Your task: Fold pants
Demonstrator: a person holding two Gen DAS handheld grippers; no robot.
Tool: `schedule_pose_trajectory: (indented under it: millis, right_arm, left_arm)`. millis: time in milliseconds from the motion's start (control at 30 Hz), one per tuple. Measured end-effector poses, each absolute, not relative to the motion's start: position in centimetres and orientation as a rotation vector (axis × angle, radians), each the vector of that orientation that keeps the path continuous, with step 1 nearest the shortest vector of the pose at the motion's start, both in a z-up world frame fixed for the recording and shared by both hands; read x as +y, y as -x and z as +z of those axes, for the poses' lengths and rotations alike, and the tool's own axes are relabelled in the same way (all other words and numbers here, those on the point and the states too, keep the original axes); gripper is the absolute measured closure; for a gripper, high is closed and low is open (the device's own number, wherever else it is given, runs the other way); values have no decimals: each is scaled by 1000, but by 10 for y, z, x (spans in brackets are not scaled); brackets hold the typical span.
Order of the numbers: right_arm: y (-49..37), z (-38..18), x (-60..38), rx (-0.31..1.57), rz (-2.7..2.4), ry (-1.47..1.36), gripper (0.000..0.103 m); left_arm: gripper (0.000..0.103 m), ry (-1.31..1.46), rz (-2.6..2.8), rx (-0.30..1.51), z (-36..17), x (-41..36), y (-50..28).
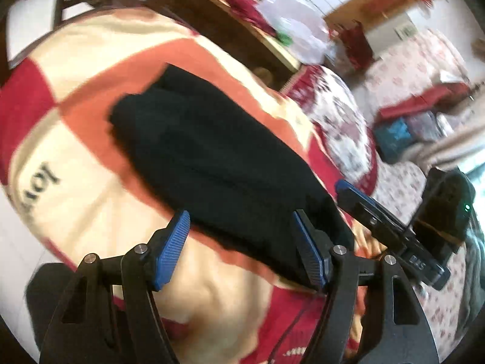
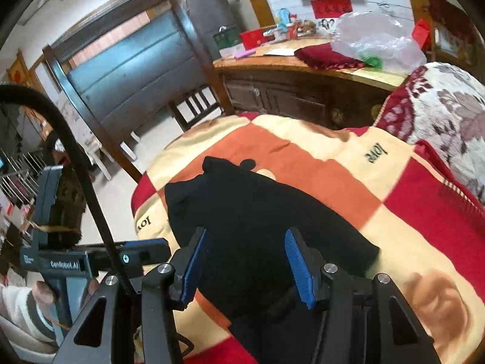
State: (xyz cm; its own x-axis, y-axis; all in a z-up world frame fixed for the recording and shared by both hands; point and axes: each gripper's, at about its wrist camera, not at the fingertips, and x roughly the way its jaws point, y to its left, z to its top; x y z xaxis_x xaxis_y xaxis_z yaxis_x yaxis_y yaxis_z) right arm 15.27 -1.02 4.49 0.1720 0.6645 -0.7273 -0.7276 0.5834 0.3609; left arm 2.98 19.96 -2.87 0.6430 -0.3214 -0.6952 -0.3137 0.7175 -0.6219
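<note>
Pants (image 2: 260, 212): matt black cloth. Blanket (image 2: 409, 212): soft fuzzy checked cloth. Left gripper (image 1: 242, 242): ribbed blue pads (matt black plastic frame, metal pins).

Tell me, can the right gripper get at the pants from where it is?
Probably yes. The right gripper is open, right over the near end of the pants on the blanket, with nothing between.

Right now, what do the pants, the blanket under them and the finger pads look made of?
Black pants: soft matte fabric, maybe knit or fleece; no sheen, weave unreadable.
Checked blanket: plush, fuzzy pile, printed orange, cream and red blocks with lettering.
Pads: blue, finely ribbed, likely rubber or textured plastic, on black rigid fingers; same on the left gripper.
</note>
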Motion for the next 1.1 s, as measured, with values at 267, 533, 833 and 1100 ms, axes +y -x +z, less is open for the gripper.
schedule_pose_trajectory:
  millis: [267, 533, 833, 1100]
  right_arm:
    - [-156, 40, 18, 1004, 974, 46, 52]
    - [-153, 36, 34, 1031, 954, 29, 52]
    - [-149, 37, 57, 1036, 972, 82, 52]
    - [-159, 34, 63, 1047, 949, 48, 52]
  left_arm:
    - [35, 763, 96, 903, -37, 220, -26]
    - [35, 742, 115, 900, -37, 226, -23]
    - [35, 824, 82, 911, -46, 238, -20]
    - [35, 913, 66, 924, -56, 248, -17]
